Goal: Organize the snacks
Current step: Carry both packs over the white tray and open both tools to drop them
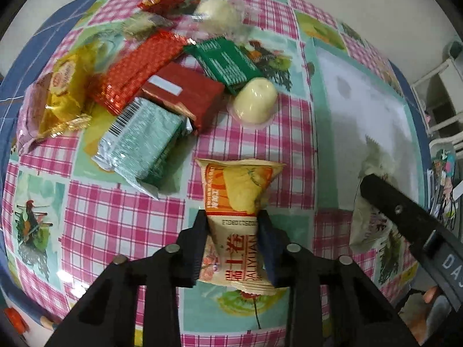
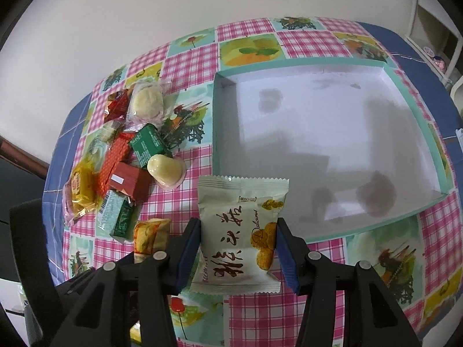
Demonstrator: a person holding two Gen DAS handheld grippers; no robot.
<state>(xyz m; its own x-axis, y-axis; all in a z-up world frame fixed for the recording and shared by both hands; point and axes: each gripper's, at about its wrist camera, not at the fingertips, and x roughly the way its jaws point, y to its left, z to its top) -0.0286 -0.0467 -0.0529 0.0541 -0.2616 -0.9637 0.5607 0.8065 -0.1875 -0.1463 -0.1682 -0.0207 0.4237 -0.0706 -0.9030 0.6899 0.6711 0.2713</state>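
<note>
My left gripper [image 1: 233, 219] is shut on an orange and cream snack packet [image 1: 238, 202], held above the checked tablecloth. My right gripper [image 2: 237, 231] is shut on a pale green cookie packet [image 2: 241, 231], held just in front of the white tray [image 2: 215, 133] with a teal rim. The orange packet also shows at the left in the right wrist view [image 2: 149, 235]. The right gripper and its pale packet [image 1: 369, 225] show at the right in the left wrist view. A pile of snacks [image 1: 144, 86] lies to the left of the tray.
The pile holds red boxes [image 2: 127, 177], green packets [image 2: 147, 143], a yellow packet [image 2: 81, 190], a cream pudding cup [image 2: 165, 169] and a wrapped pastry [image 2: 146, 102]. The white tray's floor [image 2: 332, 133] is stained. A wall stands behind the table.
</note>
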